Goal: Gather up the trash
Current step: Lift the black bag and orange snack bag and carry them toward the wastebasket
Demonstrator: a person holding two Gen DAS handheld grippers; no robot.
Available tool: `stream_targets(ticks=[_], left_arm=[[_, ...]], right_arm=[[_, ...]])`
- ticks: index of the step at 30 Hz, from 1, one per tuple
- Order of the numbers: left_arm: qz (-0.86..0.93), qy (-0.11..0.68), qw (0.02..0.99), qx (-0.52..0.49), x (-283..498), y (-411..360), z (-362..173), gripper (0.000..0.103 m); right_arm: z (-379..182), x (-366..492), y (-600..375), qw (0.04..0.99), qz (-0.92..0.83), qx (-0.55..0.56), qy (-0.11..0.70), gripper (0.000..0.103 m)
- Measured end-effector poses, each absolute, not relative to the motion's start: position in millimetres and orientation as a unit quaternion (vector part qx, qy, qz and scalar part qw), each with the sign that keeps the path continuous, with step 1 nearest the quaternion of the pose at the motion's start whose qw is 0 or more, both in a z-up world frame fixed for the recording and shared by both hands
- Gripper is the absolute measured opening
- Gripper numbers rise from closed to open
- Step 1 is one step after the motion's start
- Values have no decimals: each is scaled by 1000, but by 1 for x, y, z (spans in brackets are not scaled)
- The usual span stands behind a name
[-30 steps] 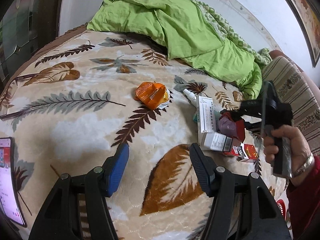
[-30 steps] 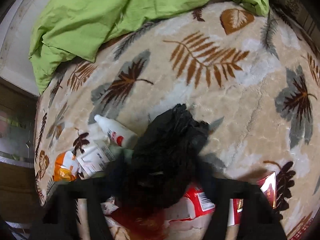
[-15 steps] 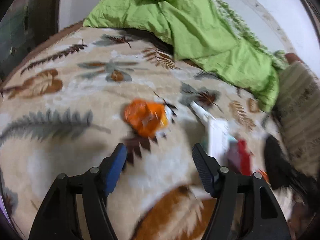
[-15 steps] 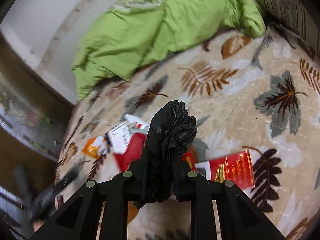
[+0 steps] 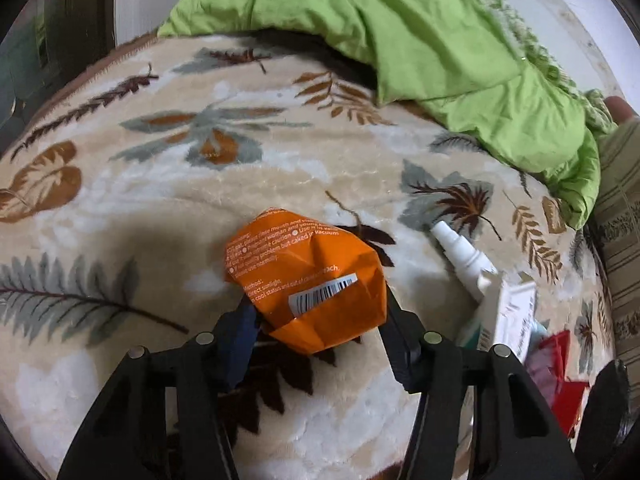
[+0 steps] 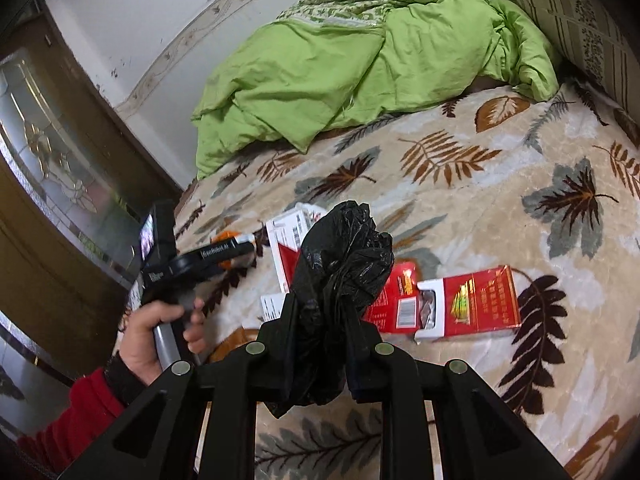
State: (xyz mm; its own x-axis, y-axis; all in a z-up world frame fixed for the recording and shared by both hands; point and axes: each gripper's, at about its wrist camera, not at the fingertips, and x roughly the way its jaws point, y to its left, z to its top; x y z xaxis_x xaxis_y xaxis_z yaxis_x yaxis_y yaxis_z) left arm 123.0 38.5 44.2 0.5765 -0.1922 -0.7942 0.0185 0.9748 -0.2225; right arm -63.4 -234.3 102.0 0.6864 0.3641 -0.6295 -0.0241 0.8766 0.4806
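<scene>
Left gripper (image 5: pixel 316 316) over the bed (image 5: pixel 168 200), jaws closing around a crumpled orange packet (image 5: pixel 308 280) that sits between the fingers, blue pad (image 5: pixel 240 332) at its left edge; contact not clear. To that gripper's right, near: white spray bottle (image 5: pixel 460 252), white box (image 5: pixel 508 312), red wrapper (image 5: pixel 560 364). Right gripper (image 6: pixel 320 312) narrow, clamped on a bunched black trash bag (image 6: pixel 340 256). Just beyond it to the right, an open red carton (image 6: pixel 468 300). Green quilt (image 6: pixel 352 68) well beyond both grippers.
</scene>
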Motion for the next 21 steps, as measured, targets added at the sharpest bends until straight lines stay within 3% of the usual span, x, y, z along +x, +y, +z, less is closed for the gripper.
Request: stream_targets(ticks=[13, 21], left_arm=[[-131, 385, 912, -52, -22, 31, 96, 53], [-137, 361, 922, -22, -104, 28, 100, 53]], right_arm=[[103, -105, -194, 916, 126, 130, 359, 21], [99, -143, -182, 923, 133, 86, 351, 21]])
